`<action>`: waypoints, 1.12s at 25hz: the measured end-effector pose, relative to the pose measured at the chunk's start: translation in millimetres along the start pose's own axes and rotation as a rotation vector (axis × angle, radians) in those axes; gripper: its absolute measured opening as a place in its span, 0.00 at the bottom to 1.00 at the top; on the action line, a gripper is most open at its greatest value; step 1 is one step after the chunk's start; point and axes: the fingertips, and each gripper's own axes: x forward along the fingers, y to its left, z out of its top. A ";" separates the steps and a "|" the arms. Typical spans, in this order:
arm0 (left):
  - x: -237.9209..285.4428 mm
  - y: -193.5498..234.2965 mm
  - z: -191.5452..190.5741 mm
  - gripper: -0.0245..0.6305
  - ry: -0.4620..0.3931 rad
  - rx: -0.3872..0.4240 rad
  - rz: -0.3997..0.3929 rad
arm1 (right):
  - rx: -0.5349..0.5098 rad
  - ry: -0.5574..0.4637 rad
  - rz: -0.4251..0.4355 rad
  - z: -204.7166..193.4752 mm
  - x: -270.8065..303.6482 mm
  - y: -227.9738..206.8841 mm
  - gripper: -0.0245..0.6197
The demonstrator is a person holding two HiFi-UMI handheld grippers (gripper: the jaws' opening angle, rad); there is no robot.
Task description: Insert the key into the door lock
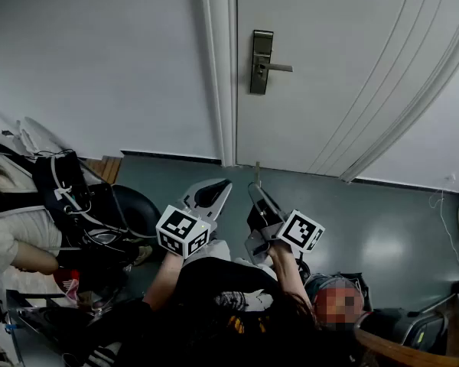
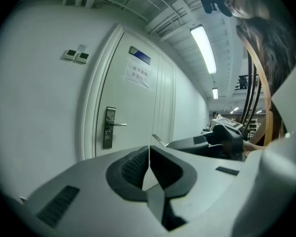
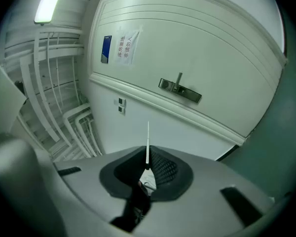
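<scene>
- Where the head view looks steeply down, the left gripper (image 1: 223, 183) and right gripper (image 1: 254, 189) sit side by side at lower centre. Both point up the frame toward a white door (image 1: 352, 67).
- That view places the door lock (image 1: 261, 61), a metal plate with a lever handle, at upper centre, well apart from both grippers.
- Only the right gripper view shows the grip plainly. Its jaws are pressed onto the key (image 3: 147, 142), a thin pale blade standing up from between them at centre frame.
- There the door lock appears turned sideways at upper centre, above the key's tip and clearly apart from it. A paper notice (image 3: 127, 47) is stuck to the door at upper left.
- Only the left gripper view shows its own jaws closed tight against each other, with nothing between them.
- It also shows the door lock left of centre, and the right gripper right of centre with the key's tip poking toward the door.
</scene>
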 end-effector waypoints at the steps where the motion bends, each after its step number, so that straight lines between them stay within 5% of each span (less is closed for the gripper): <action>1: -0.3 -0.6 0.4 0.06 0.000 0.000 0.000 | 0.004 -0.001 0.001 0.2 -0.5 0.2 0.07; 21: 1.7 13.5 -3.8 0.06 0.022 -0.009 0.024 | 0.033 0.006 -0.006 6.4 10.1 -12.6 0.07; 28: 63.2 65.2 -4.1 0.06 0.033 -0.036 -0.011 | 0.036 -0.006 -0.044 49.2 60.2 -52.8 0.07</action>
